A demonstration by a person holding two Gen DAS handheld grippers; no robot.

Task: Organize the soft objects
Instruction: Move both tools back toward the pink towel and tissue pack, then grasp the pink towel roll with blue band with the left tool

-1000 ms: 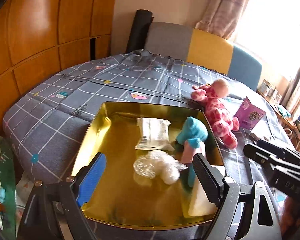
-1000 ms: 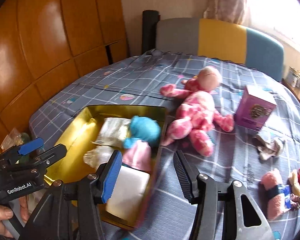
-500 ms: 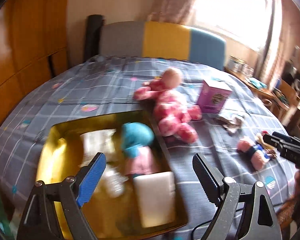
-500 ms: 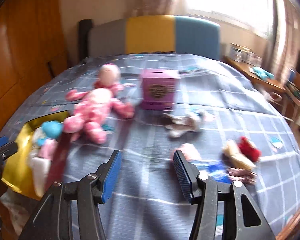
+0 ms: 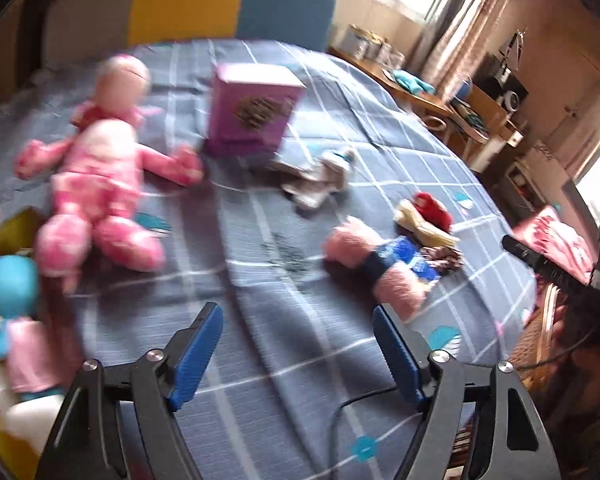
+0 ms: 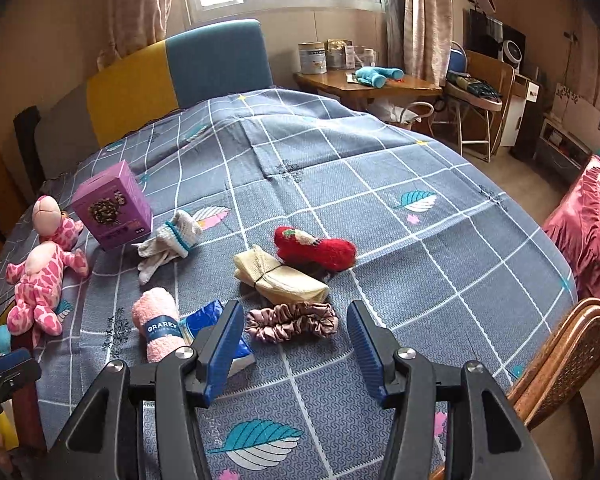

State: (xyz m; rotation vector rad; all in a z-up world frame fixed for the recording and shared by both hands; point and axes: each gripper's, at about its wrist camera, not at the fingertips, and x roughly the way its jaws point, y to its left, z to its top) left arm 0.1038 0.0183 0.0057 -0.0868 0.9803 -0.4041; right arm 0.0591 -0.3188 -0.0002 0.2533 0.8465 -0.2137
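Left wrist view: the left gripper (image 5: 296,354), its jaws just narrowed yet apart and empty, hovers over the bedspread (image 5: 260,240); the pink rolled towel (image 5: 374,266) lies ahead right.

Right wrist view: the right gripper (image 6: 296,350) gapes empty just near of the scrunchie (image 6: 292,322).

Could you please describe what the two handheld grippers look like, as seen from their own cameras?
Both look alike. The left gripper and the right gripper each have two black, angular plastic arms with silver bolts at the joints, ending in jaws faced with blue ribbed pads. A thin black cable runs beneath the left one.
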